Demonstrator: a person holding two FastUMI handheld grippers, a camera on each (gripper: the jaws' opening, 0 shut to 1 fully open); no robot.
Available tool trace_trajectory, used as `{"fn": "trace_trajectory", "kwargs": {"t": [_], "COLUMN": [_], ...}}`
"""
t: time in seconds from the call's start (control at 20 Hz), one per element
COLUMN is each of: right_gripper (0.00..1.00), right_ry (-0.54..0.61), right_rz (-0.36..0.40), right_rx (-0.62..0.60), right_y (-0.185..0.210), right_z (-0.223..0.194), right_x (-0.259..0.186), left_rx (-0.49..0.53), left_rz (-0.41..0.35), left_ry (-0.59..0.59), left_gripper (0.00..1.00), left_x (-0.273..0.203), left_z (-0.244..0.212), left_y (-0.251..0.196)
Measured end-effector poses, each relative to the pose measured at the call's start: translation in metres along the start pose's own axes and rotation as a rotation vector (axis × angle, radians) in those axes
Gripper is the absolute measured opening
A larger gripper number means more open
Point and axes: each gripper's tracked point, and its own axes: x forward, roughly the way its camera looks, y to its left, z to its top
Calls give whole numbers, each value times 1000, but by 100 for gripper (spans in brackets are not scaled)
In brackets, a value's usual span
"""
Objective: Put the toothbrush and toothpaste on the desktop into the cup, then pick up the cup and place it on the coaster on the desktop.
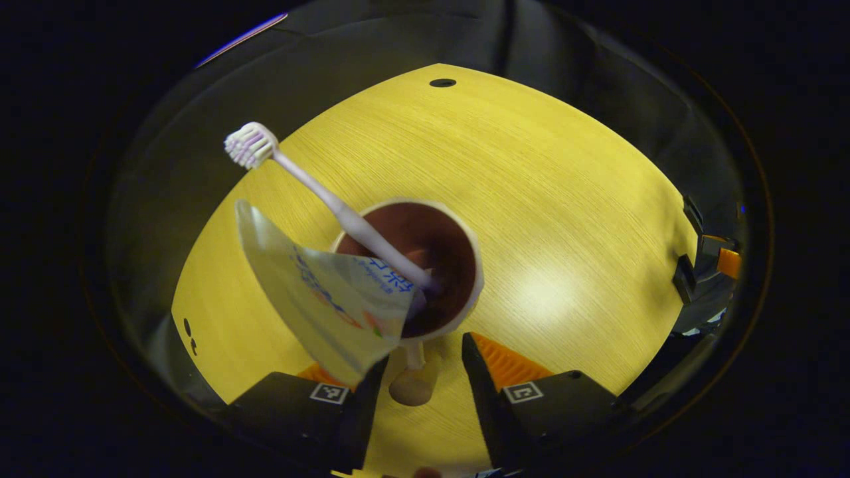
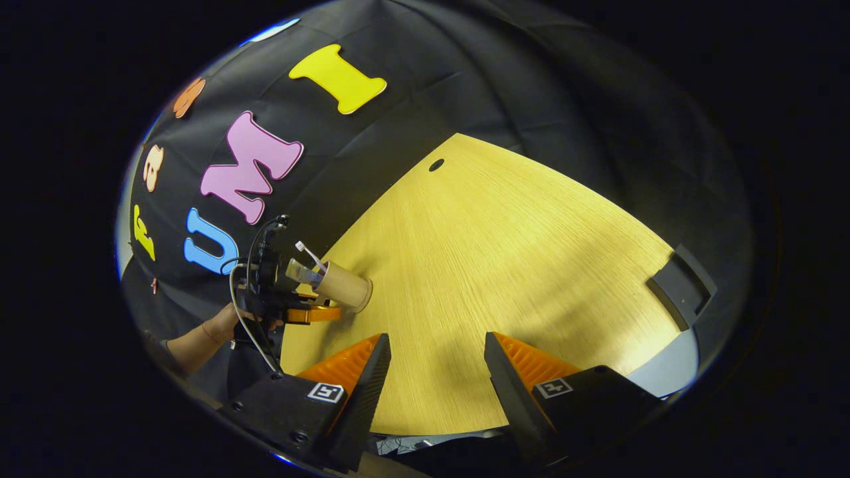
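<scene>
Now the left gripper (image 1: 418, 372) flanks the handle of the cup (image 1: 465, 232) holding toothbrush (image 1: 319, 189) and toothpaste (image 1: 312, 292).

We are noting tan cup (image 1: 465, 232) standing upright on desktop (image 1: 564, 199), white toothbrush (image 1: 319, 192) leaning inside, toothpaste tube (image 1: 325, 299) sticking out beside it.

Toothbrush (image 1: 312, 182) and toothpaste (image 1: 319, 292) jut above cup (image 1: 465, 232) mouth, blocking top; desktop (image 1: 531, 186) open alongside.

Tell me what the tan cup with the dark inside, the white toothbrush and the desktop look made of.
Tan cup: probably matte ceramic or bamboo fibre; thick dull rim. White toothbrush: smooth moulded plastic, nylon-like bristles. Yellow desktop: wood-grain laminate or veneer, slightly glossy; fine streaks, lamp glare.
</scene>
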Motion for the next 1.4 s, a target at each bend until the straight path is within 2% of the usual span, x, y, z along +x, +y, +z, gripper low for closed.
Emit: {"fn": "trace_trajectory", "kwargs": {"t": [0.05, 0.15, 0.25, 0.5, 0.75, 0.95, 1.4], "right_gripper": [88, 88, 88, 88, 88, 88, 88], "right_ry": [0, 1, 8, 28, 55, 91, 160], "right_rz": [1, 6, 14, 40, 69, 91, 158], "right_rx": [-1, -4, -10, -41, -81, -112, -186], "right_y": [1, 5, 11, 31, 53, 70, 120], "right_z": [0, 2, 1, -2, -4, -11, -27], "right_x": [0, -1, 0, 2, 6, 12, 29], "left_rx": [-4, -13, -24, -89, -208, -320, -545], "left_rz": [6, 21, 40, 60, 115, 130, 137], "left_ry": [-10, -44, -78, -196, -294, -343, -419], "left_gripper": [80, 94, 97, 97, 96, 97, 97], "left_x": [-2, -11, -23, -67, -109, -139, -169], "left_z": [-1, 1, 1, -13, -42, -73, -146], "left_y": [0, 2, 5, 10, 24, 30, 44]}}
